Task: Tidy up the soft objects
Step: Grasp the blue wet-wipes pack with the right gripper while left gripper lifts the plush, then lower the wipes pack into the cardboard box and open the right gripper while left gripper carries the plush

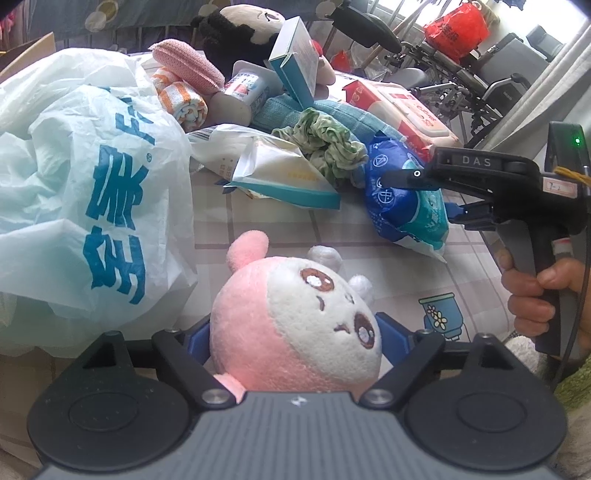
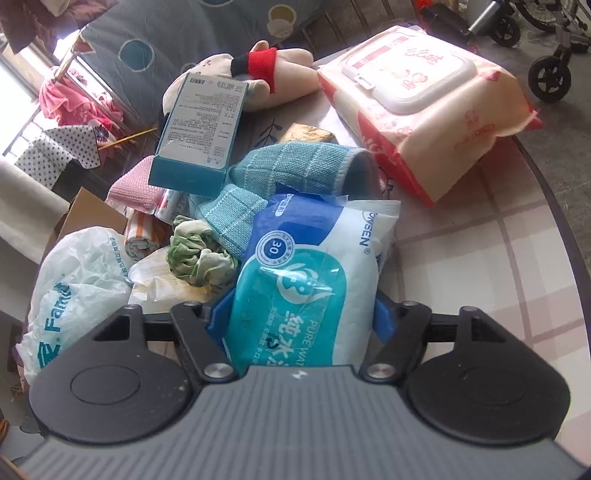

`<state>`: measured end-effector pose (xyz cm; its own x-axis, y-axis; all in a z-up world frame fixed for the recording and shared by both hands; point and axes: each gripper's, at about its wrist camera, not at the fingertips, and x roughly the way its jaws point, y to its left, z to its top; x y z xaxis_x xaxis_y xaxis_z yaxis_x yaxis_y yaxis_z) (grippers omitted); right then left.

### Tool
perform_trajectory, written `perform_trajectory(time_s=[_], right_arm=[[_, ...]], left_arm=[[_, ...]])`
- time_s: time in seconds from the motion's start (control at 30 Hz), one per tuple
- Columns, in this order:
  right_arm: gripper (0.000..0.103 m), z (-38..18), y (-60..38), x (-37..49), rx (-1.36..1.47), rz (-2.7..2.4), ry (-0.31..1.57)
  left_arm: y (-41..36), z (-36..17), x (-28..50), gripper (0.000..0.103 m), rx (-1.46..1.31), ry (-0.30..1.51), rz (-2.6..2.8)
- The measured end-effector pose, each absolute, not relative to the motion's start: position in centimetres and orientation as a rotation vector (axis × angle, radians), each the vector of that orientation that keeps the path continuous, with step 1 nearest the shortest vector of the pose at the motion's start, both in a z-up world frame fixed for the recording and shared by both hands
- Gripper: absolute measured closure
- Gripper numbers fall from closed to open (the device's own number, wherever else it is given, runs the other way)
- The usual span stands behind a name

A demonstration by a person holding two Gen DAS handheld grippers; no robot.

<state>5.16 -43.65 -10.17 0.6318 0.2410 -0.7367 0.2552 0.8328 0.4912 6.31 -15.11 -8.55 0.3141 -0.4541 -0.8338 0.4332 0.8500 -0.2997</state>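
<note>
My left gripper is shut on a pink and white plush toy, its blue pads pressing both sides of the toy's head just above the checked tablecloth. My right gripper is shut on a blue and teal wet-wipe pack; in the left wrist view that gripper holds the pack from the right. A green scrunchie, a teal knitted cloth, rolled orange-striped towels and a pink cloth lie in the pile beyond.
A large white plastic bag with blue print fills the left. A teal box, a red and cream wipes pack, a panda plush and a paper packet crowd the table. The table edge curves at the right.
</note>
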Motion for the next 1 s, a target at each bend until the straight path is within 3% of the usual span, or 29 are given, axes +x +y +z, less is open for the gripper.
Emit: perform_trajectory(time_s=[0.57, 1.0], right_arm=[[0.035, -5.7, -43.8, -1.2, 0.742, 0.106, 0.786], [0.035, 4.0, -36.3, -2.3, 0.644, 0.364, 0.681]], left_arm=[[-13.4, -4.7, 2.8, 0.017, -0.006, 1.01, -0.619], [-5.3, 4.5, -0.3, 0.017, -0.073, 0.801, -0.572]])
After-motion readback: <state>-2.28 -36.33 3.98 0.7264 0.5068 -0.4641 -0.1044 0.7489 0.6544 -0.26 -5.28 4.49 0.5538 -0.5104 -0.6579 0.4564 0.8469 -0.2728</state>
